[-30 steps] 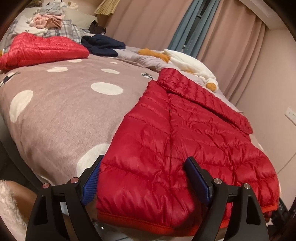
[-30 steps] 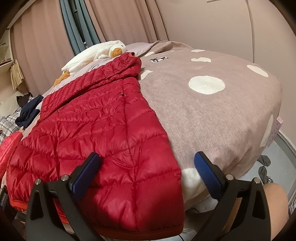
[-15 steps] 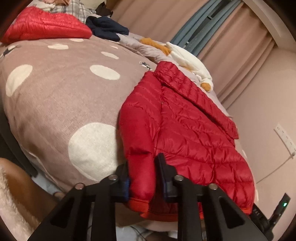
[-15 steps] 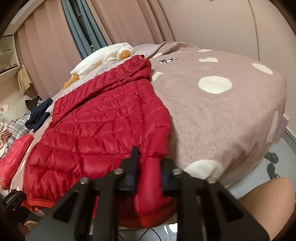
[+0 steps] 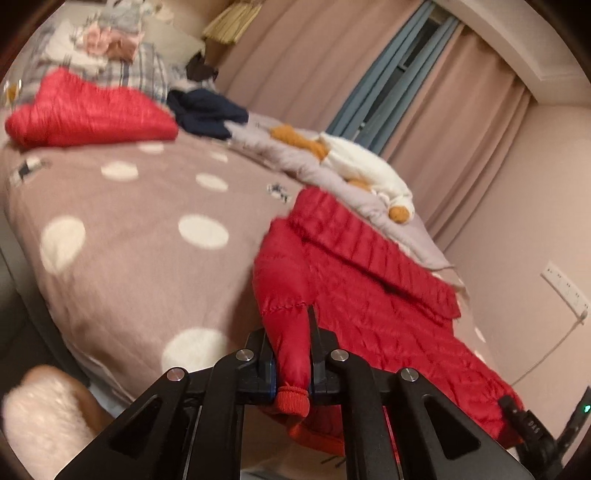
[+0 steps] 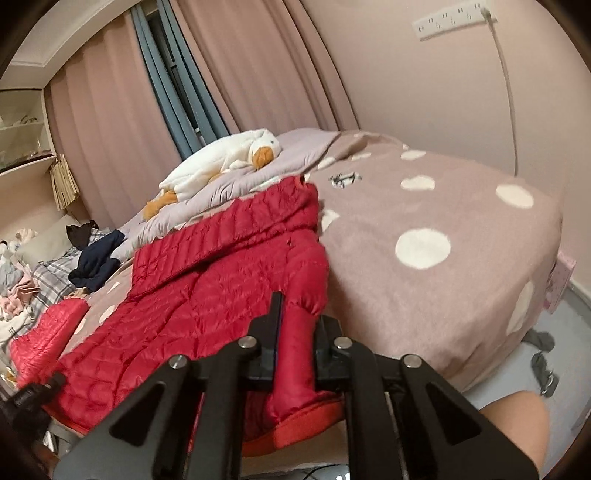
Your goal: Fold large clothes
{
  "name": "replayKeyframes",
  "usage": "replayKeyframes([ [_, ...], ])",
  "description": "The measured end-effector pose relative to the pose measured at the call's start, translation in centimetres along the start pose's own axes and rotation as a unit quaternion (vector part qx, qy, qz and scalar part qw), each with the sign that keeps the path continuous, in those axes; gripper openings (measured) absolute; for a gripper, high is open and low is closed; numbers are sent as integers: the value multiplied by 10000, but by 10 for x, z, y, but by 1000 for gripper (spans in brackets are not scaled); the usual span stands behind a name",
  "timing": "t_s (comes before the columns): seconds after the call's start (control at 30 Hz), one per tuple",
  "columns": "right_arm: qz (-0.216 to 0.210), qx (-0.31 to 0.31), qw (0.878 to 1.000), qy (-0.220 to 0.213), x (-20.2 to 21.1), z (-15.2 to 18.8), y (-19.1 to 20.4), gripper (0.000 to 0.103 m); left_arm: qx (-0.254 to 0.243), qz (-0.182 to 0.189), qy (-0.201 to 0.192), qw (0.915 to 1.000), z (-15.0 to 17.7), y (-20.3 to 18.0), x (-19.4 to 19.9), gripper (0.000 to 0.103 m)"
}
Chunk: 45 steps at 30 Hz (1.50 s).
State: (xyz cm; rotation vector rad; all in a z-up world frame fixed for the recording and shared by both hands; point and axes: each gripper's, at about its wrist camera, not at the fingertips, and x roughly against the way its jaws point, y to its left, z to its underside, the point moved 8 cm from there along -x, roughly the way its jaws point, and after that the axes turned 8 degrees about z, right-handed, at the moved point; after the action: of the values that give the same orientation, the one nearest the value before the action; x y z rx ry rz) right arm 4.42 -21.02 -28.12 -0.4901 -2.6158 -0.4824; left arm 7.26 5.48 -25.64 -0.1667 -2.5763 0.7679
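A red quilted down jacket point(image 5: 373, 310) lies spread on a polka-dot bedspread point(image 5: 140, 236), collar toward the far side. My left gripper point(image 5: 291, 354) is shut on the jacket's hem corner and holds it lifted off the bed. In the right wrist view the same jacket point(image 6: 207, 295) shows, and my right gripper point(image 6: 295, 343) is shut on the other hem corner, also raised. The jacket's near edge hangs between the two grippers.
A second, folded red jacket point(image 5: 88, 110) lies at the far left beside a navy garment point(image 5: 207, 114) and a pile of clothes point(image 5: 110, 48). A white plush duck point(image 6: 221, 162) lies near the curtains. A wall with a socket strip point(image 6: 450, 20) stands to the right.
Both grippers closed on the jacket's hem corners and have since lifted them upward. The jacket's near edge now bunches and rises off the bedspread.
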Motion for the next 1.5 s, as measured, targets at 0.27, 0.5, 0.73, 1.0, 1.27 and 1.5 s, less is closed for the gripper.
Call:
replayKeyframes([
  [0.27, -68, -69, 9993, -363, 30, -29, -8, 11, -520, -127, -482, 9974, -24, -27, 27, 8],
  [0.5, -149, -73, 9963, -845, 66, -54, -9, 11, -662, 93, -1036, 9924, -45, -41, 54, 8],
  [0.73, -178, -68, 9942, -1062, 76, -67, -7, 12, -1063, 128, -1299, 9857, -57, -55, 60, 8],
  [1.0, -169, 11, 9929, -1178, 64, -85, 3, 12, -1194, 235, -1390, 9828, -81, -64, 41, 8],
  [1.27, -148, -35, 9927, -1193, 42, -116, 14, 12, -1436, 204, -1365, 9800, -104, -78, 20, 8],
  [1.5, -164, -29, 9933, -1141, 18, -143, 28, 13, -1483, 161, -1299, 9802, -122, -84, -2, 8],
])
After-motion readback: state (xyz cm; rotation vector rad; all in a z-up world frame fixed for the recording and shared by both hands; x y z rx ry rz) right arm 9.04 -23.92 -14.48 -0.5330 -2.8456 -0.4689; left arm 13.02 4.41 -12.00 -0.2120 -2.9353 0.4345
